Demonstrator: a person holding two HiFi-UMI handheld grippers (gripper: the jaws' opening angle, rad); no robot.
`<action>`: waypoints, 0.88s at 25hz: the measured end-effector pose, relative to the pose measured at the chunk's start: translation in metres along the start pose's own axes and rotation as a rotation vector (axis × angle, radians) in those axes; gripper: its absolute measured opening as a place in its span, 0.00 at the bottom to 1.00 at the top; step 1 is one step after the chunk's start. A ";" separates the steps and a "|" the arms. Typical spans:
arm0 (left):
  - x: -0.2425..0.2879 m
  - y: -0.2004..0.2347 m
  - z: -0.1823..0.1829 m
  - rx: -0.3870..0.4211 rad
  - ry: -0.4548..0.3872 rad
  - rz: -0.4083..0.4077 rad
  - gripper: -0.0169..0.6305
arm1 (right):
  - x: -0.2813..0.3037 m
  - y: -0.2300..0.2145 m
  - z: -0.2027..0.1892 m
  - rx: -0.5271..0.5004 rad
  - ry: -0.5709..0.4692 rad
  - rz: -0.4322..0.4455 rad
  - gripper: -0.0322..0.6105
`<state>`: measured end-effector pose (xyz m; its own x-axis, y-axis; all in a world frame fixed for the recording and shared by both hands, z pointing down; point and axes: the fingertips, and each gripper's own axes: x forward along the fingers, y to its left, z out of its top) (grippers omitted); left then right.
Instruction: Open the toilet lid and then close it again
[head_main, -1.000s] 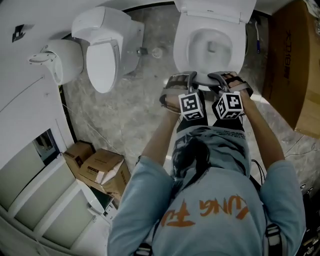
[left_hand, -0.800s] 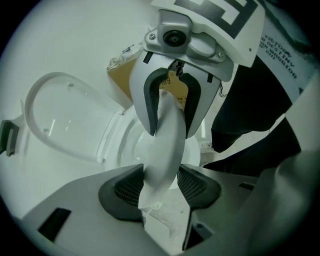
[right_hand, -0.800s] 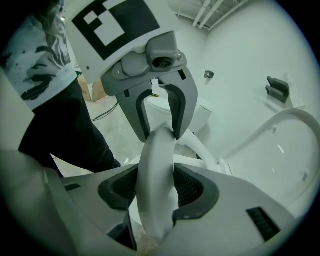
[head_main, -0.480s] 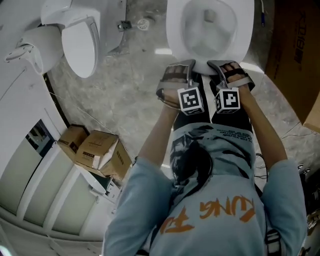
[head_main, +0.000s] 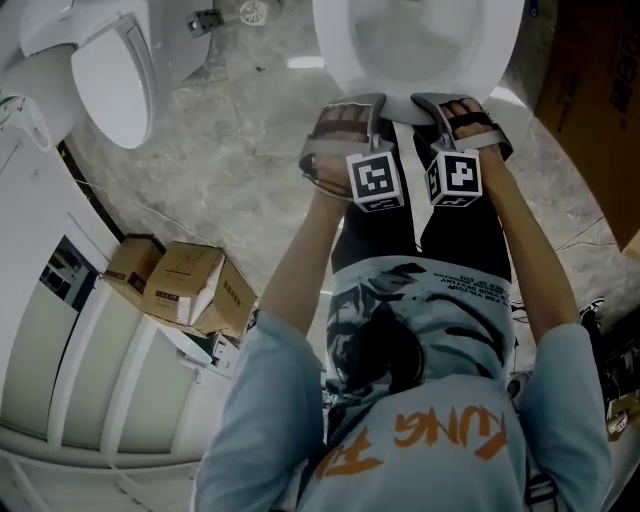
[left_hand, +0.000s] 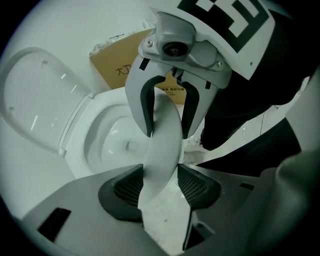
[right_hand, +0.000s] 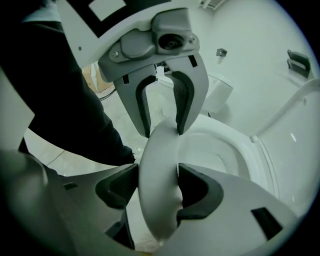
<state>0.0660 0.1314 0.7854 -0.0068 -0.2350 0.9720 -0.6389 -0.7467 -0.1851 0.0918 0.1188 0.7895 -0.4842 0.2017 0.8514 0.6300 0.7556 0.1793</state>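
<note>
The white toilet (head_main: 420, 50) stands at the top of the head view, with its lid (left_hand: 35, 100) raised behind the bowl (left_hand: 115, 145). Both grippers point down at the front of the toilet seat (left_hand: 162, 150), side by side. My left gripper (head_main: 372, 110) (left_hand: 161, 187) is shut on the seat's front rim after its jaws widened a little. My right gripper (head_main: 432, 108) (right_hand: 157, 187) has the same rim (right_hand: 157, 165) between its jaws, which have just been opening and stand loose around it. Each gripper view shows the other gripper straddling the rim.
A second white toilet (head_main: 110, 80) stands at the upper left on the marble floor. Cardboard boxes (head_main: 180, 290) lie at the left beside a white cabinet. A large brown box (head_main: 595, 90) fills the right edge. The person's dark legs stand close before the bowl.
Both grippers have sunk with the seat's front rim. The head has bent lower, so the toilet has slid towards the top of the head view.
</note>
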 end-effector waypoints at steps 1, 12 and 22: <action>0.007 -0.003 -0.002 0.004 -0.007 -0.013 0.38 | 0.006 0.003 -0.003 0.020 0.005 0.018 0.46; 0.054 -0.017 -0.008 0.047 0.077 -0.149 0.36 | 0.047 0.012 -0.028 0.170 0.080 0.124 0.47; 0.008 0.066 0.007 -0.286 -0.027 -0.250 0.17 | -0.014 -0.057 -0.003 0.598 -0.020 0.125 0.30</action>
<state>0.0292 0.0760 0.7797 0.1942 -0.0863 0.9772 -0.8073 -0.5800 0.1093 0.0647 0.0711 0.7693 -0.4431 0.3188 0.8379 0.2352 0.9432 -0.2345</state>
